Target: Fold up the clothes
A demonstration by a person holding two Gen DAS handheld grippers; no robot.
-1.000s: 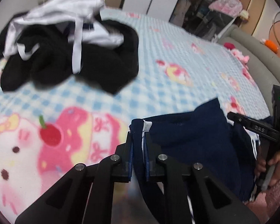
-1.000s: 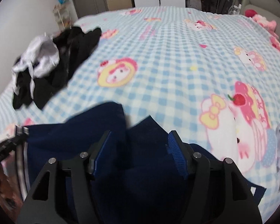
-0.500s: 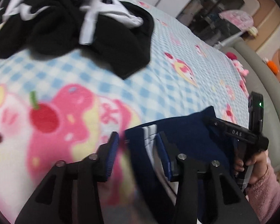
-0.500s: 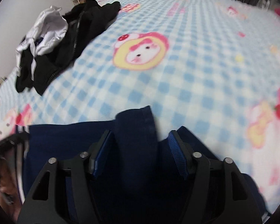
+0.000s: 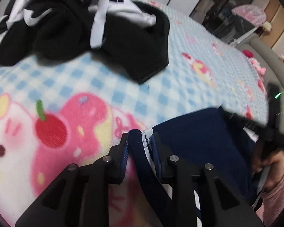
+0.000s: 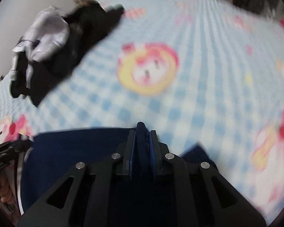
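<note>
Between the right fingers: a raised fold of the navy garment [image 6: 81, 151], pinched tight; the right gripper [image 6: 142, 141] has just been closing on it.
Between the left fingers: the garment's white-striped edge [image 5: 147, 141], the pads touching it on both sides; the left gripper [image 5: 140, 147] has just been opening a little, and its gap is narrow.
Navy garment, place: on the bed near the person, spread between the two grippers.
Bedspread [image 5: 179, 87]: blue-and-white check with pink cartoon prints, under the garment.
Clothes pile [image 5: 81, 34]: black and white pieces heaped at the far left of the bed, well apart from the navy garment.
Person's hand [image 5: 270, 162]: at the right edge of the left wrist view, holding the right gripper's handle; pink sleeve below it.
</note>
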